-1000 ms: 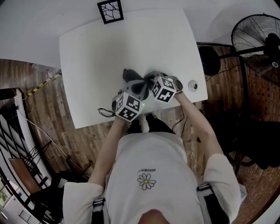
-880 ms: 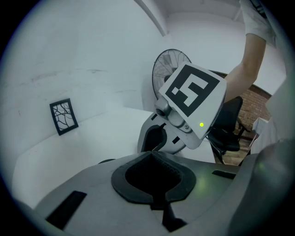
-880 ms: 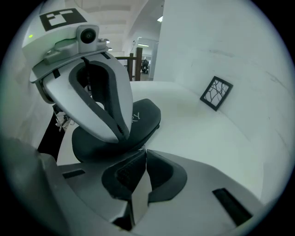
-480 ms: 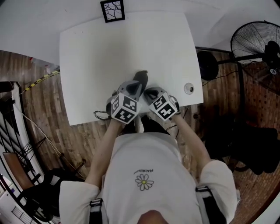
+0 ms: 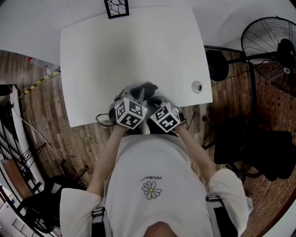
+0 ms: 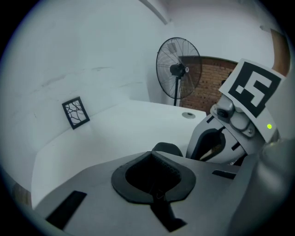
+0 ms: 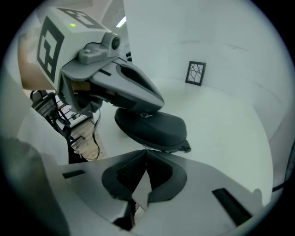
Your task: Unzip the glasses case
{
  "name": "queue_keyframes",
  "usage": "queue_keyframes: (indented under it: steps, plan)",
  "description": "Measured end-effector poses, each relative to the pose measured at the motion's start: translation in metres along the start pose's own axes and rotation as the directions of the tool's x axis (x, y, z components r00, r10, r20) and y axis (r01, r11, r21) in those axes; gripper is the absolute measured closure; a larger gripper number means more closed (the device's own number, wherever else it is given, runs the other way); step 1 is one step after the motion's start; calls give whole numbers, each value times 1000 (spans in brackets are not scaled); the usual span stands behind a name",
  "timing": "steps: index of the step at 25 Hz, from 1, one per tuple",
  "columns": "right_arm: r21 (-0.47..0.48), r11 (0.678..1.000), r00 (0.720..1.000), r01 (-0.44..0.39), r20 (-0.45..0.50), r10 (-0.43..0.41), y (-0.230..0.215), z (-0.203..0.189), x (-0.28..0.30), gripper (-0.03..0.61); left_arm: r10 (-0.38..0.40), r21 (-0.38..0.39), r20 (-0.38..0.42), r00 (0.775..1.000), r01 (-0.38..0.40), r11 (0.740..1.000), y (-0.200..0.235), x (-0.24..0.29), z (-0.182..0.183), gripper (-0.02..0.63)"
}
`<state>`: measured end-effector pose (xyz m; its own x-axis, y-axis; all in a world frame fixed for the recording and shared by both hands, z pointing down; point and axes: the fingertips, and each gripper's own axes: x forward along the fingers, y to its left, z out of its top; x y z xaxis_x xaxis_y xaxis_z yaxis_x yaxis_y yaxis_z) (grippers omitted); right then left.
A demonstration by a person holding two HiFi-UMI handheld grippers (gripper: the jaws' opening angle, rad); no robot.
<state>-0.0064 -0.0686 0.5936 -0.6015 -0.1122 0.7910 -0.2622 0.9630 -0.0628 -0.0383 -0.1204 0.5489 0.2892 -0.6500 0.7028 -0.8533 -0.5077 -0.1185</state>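
Head view gives you the white worktop (image 5: 138, 46) across the upper middle, with wooden floor (image 5: 46, 92) around it and a pedestal fan (image 5: 268, 41) standing off its right side.

Your two tools sit side by side at the worktop's near edge, just in front of your chest, each with its marker cube facing up. The left tool (image 5: 138, 91) has its jaws drawn together with nothing between them. In the right gripper view it lies over the top of the glasses case (image 5: 148, 88), tip touching the lid. The right tool (image 5: 155, 99) is narrow too. In its own view the tips meet hard against the case's near rim, though a slit lower down between the pads shows worktop through it.

The case is dark and rounded, and it lies flat on the worktop close to the near edge (roughly midway along it), directly under both tools. In the left gripper view one rounded end of it shows just past that tool's tips.

A small black-framed picture (image 5: 115, 8) stands at the far edge. A round grommet (image 5: 197, 86) sits near the right edge, well apart from the case.

Smallest is the zipper pull (image 7: 145, 147), a thin sliver pinched between your right tool's tips at the case's rim.
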Motion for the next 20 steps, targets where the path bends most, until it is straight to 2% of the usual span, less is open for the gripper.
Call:
queue_keyframes:
  steps: [4,8,11,13,16,18,20]
  plan:
    - [-6,998,997,68,-23,-68,-35,-11,-11,571,13,7,-2,1000,-13,1000,-1,1,1,603]
    - [-132,984,991,118,-44,-125,-58,-5,-11,571,1,-1,-12,1000,-1,1000,-2,2,1,603]
    - [-203,972,990,115,-55,-129,-68,1,-8,571,4,-7,-15,1000,-4,1000,-4,2,1,603]
    - [-346,934,989,89,-81,-124,-70,2,-7,571,17,3,-15,1000,-17,1000,-6,2,2,603]
    - [-570,821,982,11,-147,-115,-71,3,-6,571,16,10,-22,1000,-16,1000,-5,3,2,603]
    - [-649,760,975,-47,-195,-106,-72,3,-4,571,2,-1,-25,1000,-2,1000,-4,4,2,603]
    - [-673,736,971,-73,-216,-101,-71,4,-4,571,-6,-13,-20,1000,6,1000,-2,4,2,603]
